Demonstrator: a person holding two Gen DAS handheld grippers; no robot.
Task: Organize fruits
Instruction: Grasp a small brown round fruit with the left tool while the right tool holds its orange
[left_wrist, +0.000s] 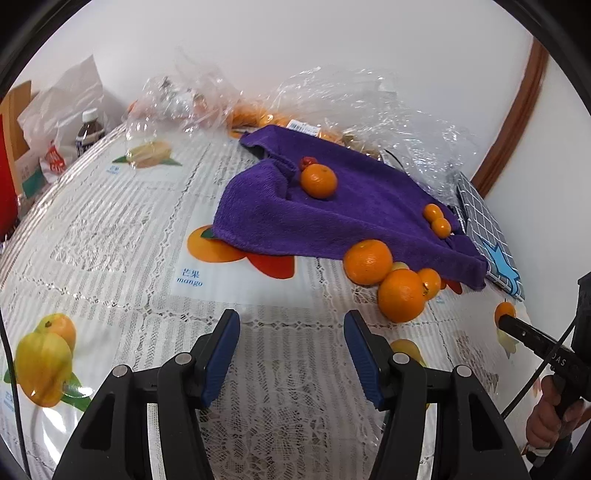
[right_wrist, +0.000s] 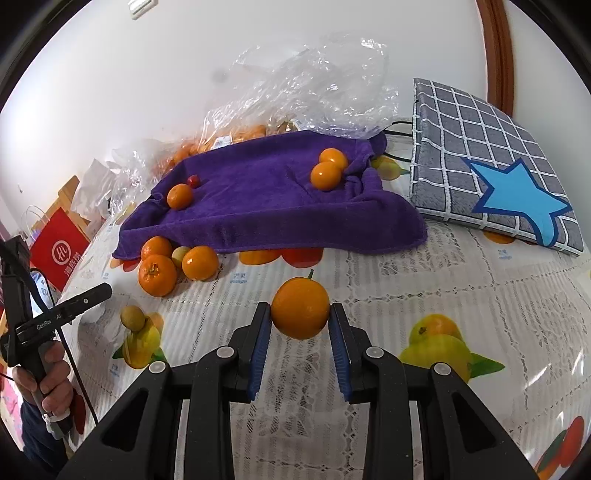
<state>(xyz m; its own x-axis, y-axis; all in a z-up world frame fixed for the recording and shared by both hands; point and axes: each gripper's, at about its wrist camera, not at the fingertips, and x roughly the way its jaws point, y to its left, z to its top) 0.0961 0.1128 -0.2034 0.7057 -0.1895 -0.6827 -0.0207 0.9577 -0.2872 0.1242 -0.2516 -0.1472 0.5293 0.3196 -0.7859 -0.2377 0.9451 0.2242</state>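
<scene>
Right gripper (right_wrist: 300, 325) is clamped on a stemmed orange (right_wrist: 300, 308), blue pads (right_wrist: 260, 347) touching both its sides, fruit held over the fruit-print tablecloth (right_wrist: 369, 280). Ahead of it and to its left, a cluster of three oranges (right_wrist: 158, 275) plus a small pale green fruit (right_wrist: 180, 256) sits at the front edge of the purple towel (right_wrist: 266, 206). On the towel: two small oranges (right_wrist: 325, 175) touching each other straight ahead, one orange (right_wrist: 179, 196) with a small red fruit (right_wrist: 193, 180) just behind it further left. Grey checked pad with a blue star (right_wrist: 491, 184) lies ahead to the right, touching the towel edge or nearly so, hard to say with the fisheye warp. Left gripper (left_wrist: 291, 354) has jaws apart, nothing between them, above bare tablecloth; the cluster is ahead to its right. Clear plastic bags (left_wrist: 369, 107) with more oranges are behind the towel.
</scene>
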